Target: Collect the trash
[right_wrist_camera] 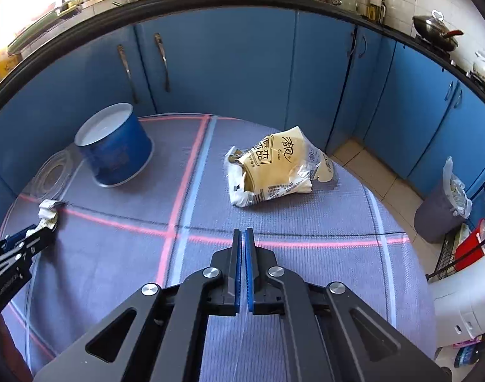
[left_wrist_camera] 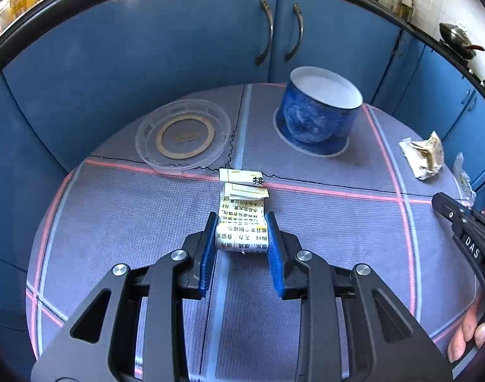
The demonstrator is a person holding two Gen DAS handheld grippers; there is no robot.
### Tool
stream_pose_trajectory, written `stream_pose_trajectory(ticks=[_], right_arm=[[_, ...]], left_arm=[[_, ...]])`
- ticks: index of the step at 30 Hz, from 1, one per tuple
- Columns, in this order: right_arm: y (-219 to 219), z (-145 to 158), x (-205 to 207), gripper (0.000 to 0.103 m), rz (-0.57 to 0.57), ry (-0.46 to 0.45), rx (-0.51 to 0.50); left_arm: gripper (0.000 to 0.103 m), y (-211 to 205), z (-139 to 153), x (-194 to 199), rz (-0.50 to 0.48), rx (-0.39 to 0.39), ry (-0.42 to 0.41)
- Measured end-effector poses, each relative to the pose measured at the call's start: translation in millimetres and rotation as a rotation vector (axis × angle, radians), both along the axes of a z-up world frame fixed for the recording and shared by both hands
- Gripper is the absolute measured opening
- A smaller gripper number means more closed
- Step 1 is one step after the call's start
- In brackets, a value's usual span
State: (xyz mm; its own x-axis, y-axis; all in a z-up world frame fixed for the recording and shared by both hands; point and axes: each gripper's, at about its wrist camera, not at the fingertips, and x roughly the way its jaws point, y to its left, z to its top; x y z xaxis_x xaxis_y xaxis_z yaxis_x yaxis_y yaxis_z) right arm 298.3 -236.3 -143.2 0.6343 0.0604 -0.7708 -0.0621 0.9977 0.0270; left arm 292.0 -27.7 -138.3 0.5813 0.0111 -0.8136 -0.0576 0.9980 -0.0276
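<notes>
The folded printed paper lies mid-table, clamped by the left gripper. Only the right wrist view shows the crumpled yellow wrapper whole, at twelve o'clock of the right gripper, clenched on nothing.

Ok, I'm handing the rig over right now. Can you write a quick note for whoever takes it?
Left tongs: shut on the folded paper leaflet, which is still on the table.
Right tongs: shut, empty, short of the crumpled snack bag.
Blue tub and clear lid stand at the table's far side.
Grey lined bin is on the floor, right.
Done: nothing binned that I can see.
Left: leaflet, then bag.
</notes>
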Motion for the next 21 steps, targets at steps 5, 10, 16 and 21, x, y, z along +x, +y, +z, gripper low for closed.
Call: stream_pose_trajectory(ticks=[5,10,16,21], right_arm=[[-7,13,-10,0.002,0.01,-0.021,0.029],[-32,24,7,0.002,-0.013,0.001,0.182],[-26,38,26,0.01,-0.041,-0.094,0.119],[-21,26,46,0.092,-0.051,-0.1,0.101]], left_arm=[[0.03,4,10,-8,0.003,-0.013,-0.023],[0.03,12,12,-14,0.031,-0.021,-0.043],[0.03,14,10,-6,0.035,-0.018,-0.051],[0.03,15,8,0,0.033,-0.012,-0.055]])
